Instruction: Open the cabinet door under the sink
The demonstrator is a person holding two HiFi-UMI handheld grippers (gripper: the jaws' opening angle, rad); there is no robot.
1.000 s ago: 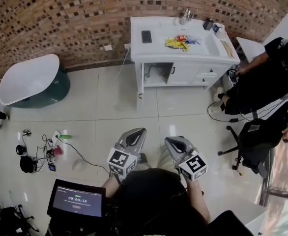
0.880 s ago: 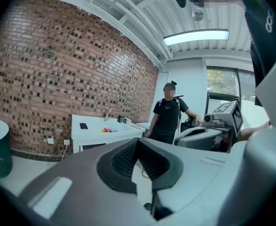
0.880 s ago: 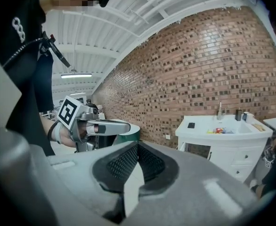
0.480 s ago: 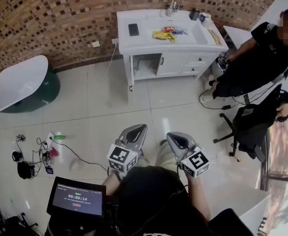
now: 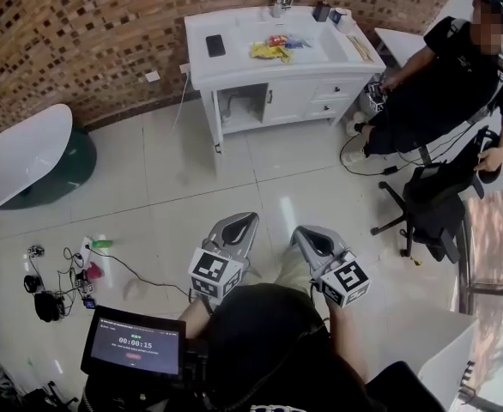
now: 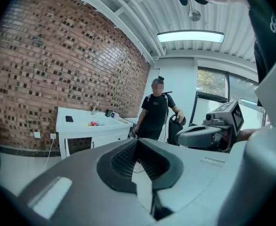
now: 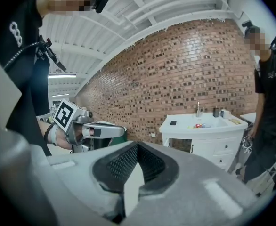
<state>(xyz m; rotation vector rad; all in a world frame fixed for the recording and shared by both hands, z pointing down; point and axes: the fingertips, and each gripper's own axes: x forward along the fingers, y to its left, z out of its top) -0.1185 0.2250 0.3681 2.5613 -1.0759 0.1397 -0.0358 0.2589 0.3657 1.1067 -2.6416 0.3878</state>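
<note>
My left gripper [image 5: 244, 221] and right gripper [image 5: 302, 232] sit lower centre of the head view, side by side, both over bare pale tiled floor [image 5: 191, 187]. In the left gripper view the left gripper [image 6: 137, 141] has its jaws together, nothing between them. The right gripper [image 7: 137, 145] looks the same in its own view: pads meeting at the tip, empty.

The white vanity cabinet [image 5: 320, 82] stands top centre against the red brick wall [image 5: 80, 24], well apart from both grippers. The white cabinet door with a dark handle [image 5: 284, 99] sits under the sink, just right of a dark bay showing pipes. I can't tell if that bay has its own door.

A flat black phone [image 5: 215, 45] and yellow wrappers [image 5: 267, 51] lie on the top. A white bathtub with a dark green shell [image 5: 24, 157] is at the left edge. A person in black [image 5: 445, 80] sits upper right.
</note>
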